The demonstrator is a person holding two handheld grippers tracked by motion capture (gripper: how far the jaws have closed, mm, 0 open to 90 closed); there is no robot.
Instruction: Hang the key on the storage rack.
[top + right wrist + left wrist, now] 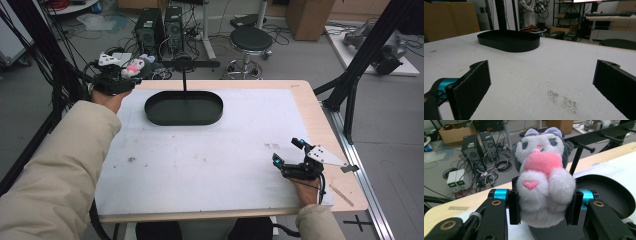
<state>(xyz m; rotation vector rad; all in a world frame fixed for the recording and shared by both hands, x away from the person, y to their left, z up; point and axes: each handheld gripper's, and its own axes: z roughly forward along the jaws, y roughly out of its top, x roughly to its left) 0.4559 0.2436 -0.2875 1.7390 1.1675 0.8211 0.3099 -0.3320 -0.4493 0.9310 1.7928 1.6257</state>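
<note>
Oval tray point(183, 108) on table point(210, 165), far side, left of centre. Left gripper point(131, 74) at far-left table corner, just left of tray, raised off the surface, plush toy point(543, 185) between its jaws. Right gripper point(288, 152) near right edge, close to near side, well apart from tray. Stool point(250, 40) and computer towers point(159, 26) on floor behind table.

White-grey plush toy point(544, 182) (pink heart); black tray point(183, 108)
</note>
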